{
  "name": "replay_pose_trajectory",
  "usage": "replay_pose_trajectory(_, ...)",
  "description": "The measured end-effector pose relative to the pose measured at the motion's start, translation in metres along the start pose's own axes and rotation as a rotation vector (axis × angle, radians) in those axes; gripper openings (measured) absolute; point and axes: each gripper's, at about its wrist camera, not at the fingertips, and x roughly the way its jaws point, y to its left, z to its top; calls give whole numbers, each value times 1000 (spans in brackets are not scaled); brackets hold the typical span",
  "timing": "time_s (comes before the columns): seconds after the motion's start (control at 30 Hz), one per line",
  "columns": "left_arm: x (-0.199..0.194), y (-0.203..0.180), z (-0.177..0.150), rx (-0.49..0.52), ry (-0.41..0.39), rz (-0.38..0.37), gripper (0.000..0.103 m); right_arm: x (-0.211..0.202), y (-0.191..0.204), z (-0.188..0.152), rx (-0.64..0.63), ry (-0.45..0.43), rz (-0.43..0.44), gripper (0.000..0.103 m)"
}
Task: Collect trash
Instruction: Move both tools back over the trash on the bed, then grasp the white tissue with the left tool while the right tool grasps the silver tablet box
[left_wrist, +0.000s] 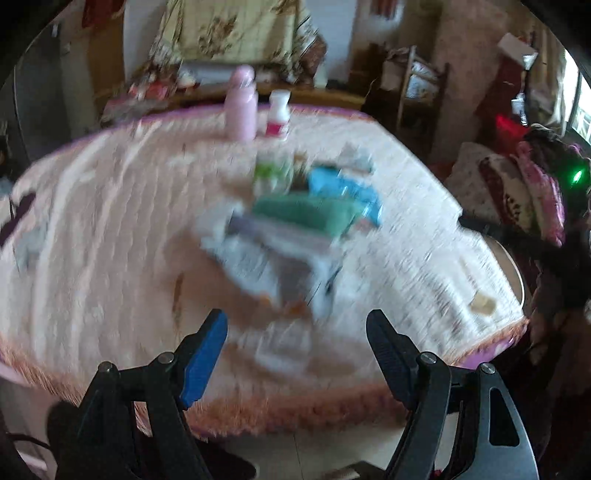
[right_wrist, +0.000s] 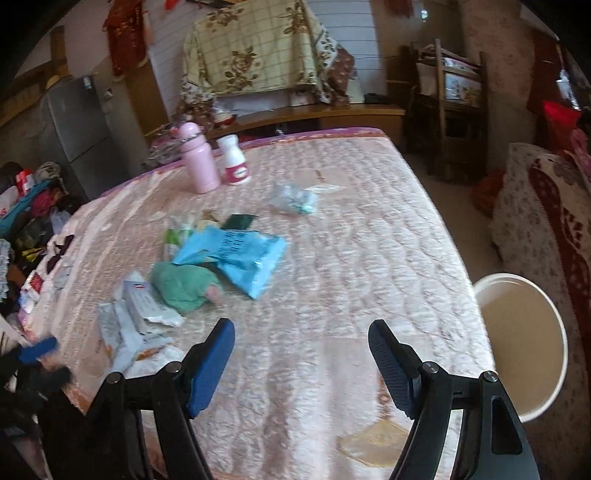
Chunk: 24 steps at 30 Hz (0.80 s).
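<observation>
Both sets of tongs, left (left_wrist: 295, 332) and right (right_wrist: 301, 341), gaping wide, empty. Light, crinkly blue wrapper (right_wrist: 236, 254) mid-tabletop (right_wrist: 388, 258), beside white packets (right_wrist: 136, 317) toward the left edge (soft, slippery film). Best pinched at a raised corner.

The quilted table cover (right_wrist: 332, 258) is showing pale pink with a purple border. A pink bottle (right_wrist: 197, 158) and a white bottle (right_wrist: 232, 160) with a magenta label are standing on it. The flat wrapper (right_wrist: 236, 254) is showing light blue with dark print; the bundle (right_wrist: 181, 286) is showing green. The packets (right_wrist: 140, 314) are showing white and grey. The bucket (right_wrist: 546, 314) is showing white. Both grippers are showing one blue pad (right_wrist: 212, 365) and one black pad (right_wrist: 391, 369).
</observation>
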Motion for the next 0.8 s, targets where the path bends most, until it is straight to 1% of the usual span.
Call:
replay_pose_trajectory(0.07, 13, 5, -7, -26, 23, 4, 78, 5, 7, 2, -12, 7, 40, 78)
replay_pose_trajectory(0.17, 30, 9, -11, -64, 15, -8, 78, 15, 22, 4, -40, 36, 92, 78)
replay_pose_trajectory(0.23, 41, 8, -8, -71, 3, -22, 78, 18, 32, 4, -60, 38, 110, 78)
replay_pose_trajectory(0.33, 61, 5, -3, -67, 28, -27, 78, 23, 43, 5, -88, 37, 120, 78)
replay_pose_trajectory(0.37, 66, 5, -3, -64, 40, -37, 71, 25, 45, 7, -95, 37, 124, 78)
replay_pose_trajectory(0.4, 71, 7, -2, -62, 62, -49, 42, 29, 49, 8, -102, 41, 127, 78)
replay_pose_trajectory(0.43, 75, 10, -2, -57, 86, -50, 36, 32, 51, 9, -106, 47, 128, 78)
replay_pose_trajectory(0.47, 72, 13, 0, -35, 77, -50, 26, 35, 53, 11, -110, 57, 131, 78)
replay_pose_trajectory(0.5, 72, 16, 1, -25, 91, -59, 21, 38, 57, 13, -118, 67, 143, 78)
replay_pose_trajectory(0.53, 71, 23, 3, -20, 107, -70, 20, 39, 59, 13, -121, 71, 159, 78)
replay_pose_trajectory(0.57, 68, 29, 3, -23, 104, -60, 19, 41, 63, 14, -126, 75, 183, 78)
replay_pose_trajectory(0.6, 63, 39, 5, -21, 97, -34, 18, 42, 66, 15, -128, 79, 199, 77)
replay_pose_trajectory(0.7, 49, 61, 10, -34, 80, 3, 18, 54, 86, 18, -145, 111, 268, 77)
replay_pose_trajectory(0.77, 42, 80, 14, -54, 86, 15, 18, 60, 100, 17, -164, 130, 295, 73)
replay_pose_trajectory(0.8, 41, 85, 15, -58, 96, 13, 18, 65, 109, 17, -181, 145, 313, 68)
